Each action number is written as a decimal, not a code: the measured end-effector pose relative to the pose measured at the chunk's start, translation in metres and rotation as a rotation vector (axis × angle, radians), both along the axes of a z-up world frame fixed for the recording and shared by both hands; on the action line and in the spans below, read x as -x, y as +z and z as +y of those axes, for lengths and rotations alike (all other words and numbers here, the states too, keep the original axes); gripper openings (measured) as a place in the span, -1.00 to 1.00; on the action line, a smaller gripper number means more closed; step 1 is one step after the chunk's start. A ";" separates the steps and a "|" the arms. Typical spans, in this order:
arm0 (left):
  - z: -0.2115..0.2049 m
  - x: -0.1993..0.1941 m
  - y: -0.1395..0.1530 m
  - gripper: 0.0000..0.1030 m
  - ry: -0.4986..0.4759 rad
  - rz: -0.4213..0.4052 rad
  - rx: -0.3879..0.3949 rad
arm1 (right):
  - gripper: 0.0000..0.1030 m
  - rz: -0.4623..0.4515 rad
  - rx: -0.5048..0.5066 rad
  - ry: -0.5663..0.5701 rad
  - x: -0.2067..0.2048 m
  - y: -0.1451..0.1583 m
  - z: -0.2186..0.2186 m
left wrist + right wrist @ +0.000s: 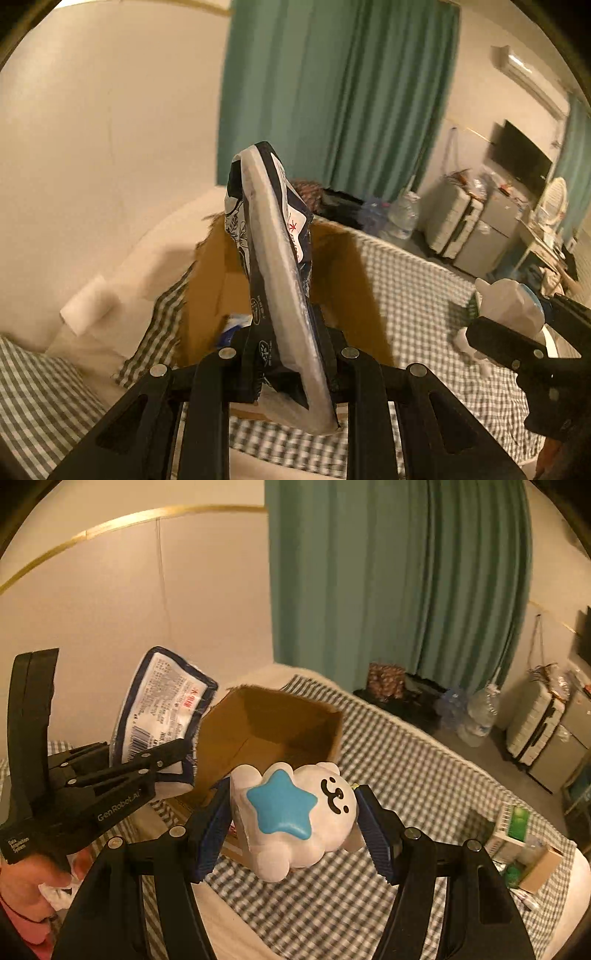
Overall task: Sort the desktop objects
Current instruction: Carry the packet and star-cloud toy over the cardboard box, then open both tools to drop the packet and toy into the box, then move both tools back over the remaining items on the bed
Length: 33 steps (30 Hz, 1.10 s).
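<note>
My left gripper [288, 354] is shut on a dark blue and white snack packet [275, 266], held upright above an open cardboard box [336, 266]. The packet also shows in the right wrist view [162, 709], left of the box [273, 731], with the left gripper [173, 755] clamped on its lower edge. My right gripper [291, 819] is shut on a white plush toy with a blue star [295, 812], held just in front of the box. The toy also shows at the right of the left wrist view [506, 310].
A green-checked cloth [388, 782] covers the surface under the box. A green and white carton [515, 825] and a small cardboard box [543, 867] lie at the right. Something blue and white lies inside the box [232, 326]. Suitcases [535, 723] and water bottles [476, 712] stand beyond.
</note>
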<state>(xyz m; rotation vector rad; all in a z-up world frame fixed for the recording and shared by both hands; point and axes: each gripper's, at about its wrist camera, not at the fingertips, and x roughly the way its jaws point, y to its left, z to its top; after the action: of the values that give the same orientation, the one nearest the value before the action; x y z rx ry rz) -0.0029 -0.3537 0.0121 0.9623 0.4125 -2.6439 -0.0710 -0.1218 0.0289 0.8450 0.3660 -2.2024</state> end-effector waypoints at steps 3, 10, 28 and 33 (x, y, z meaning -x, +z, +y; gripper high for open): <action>-0.016 0.004 -0.024 -0.59 0.014 -0.030 -0.027 | 0.27 -0.030 -0.025 0.014 0.012 -0.019 -0.023; -0.029 0.015 -0.063 -0.59 -0.012 -0.088 -0.048 | 0.27 -0.099 -0.060 0.006 0.038 -0.061 -0.049; -0.023 0.012 -0.059 0.85 -0.001 -0.073 -0.009 | 0.75 -0.034 0.012 -0.128 0.047 -0.032 -0.062; -0.003 0.009 -0.039 0.95 -0.022 -0.055 0.039 | 0.75 -0.023 0.022 -0.165 0.032 -0.016 -0.032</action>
<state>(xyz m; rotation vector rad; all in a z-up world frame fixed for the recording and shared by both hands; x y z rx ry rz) -0.0116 -0.3565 -0.0265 1.0306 0.3382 -2.6276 -0.1032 -0.1537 0.0127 0.9161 0.2691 -2.3416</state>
